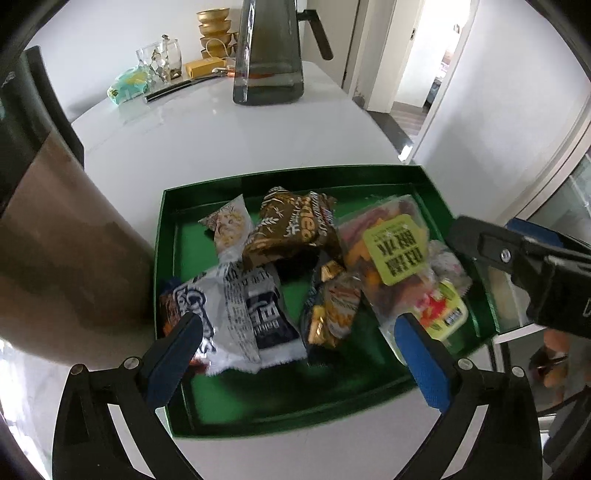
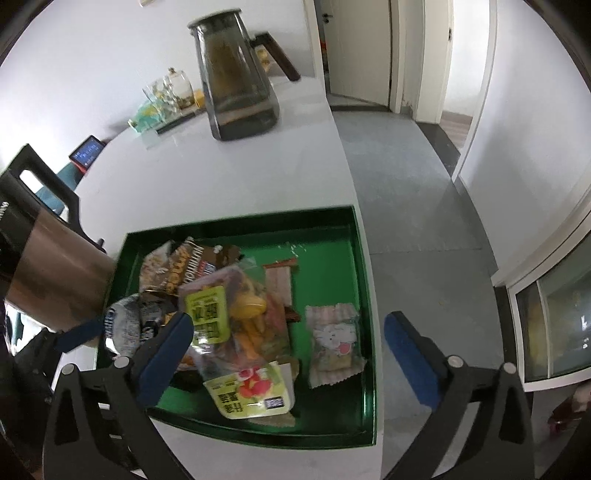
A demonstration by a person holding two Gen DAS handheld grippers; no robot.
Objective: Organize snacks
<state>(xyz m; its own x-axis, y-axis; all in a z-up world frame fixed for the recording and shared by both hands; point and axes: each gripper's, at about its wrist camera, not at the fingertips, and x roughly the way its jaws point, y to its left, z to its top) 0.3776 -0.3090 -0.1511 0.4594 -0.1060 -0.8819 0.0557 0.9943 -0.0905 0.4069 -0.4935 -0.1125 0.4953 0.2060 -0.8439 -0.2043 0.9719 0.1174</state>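
Note:
A green tray (image 1: 207, 413) (image 2: 364, 295) sits on the white table and holds several snack packets. In the left wrist view these include a white-and-blue bag (image 1: 243, 317), a brown biscuit pack (image 1: 291, 229), a clear bag of orange snacks with a yellow label (image 1: 391, 251) and a gold packet (image 1: 332, 314). In the right wrist view a pink cartoon packet (image 2: 334, 343) lies apart at the tray's right. My left gripper (image 1: 299, 339) is open and empty above the tray's near side. My right gripper (image 2: 288, 339) is open and empty above the tray.
A metal kettle (image 1: 59, 236) (image 2: 48, 273) stands close at the tray's left. A dark glass jug (image 1: 269, 51) (image 2: 236, 81), glass jars (image 1: 162, 59) and gold bowls (image 1: 216, 29) stand at the table's far end. The table edge (image 2: 351, 177) drops to grey floor on the right.

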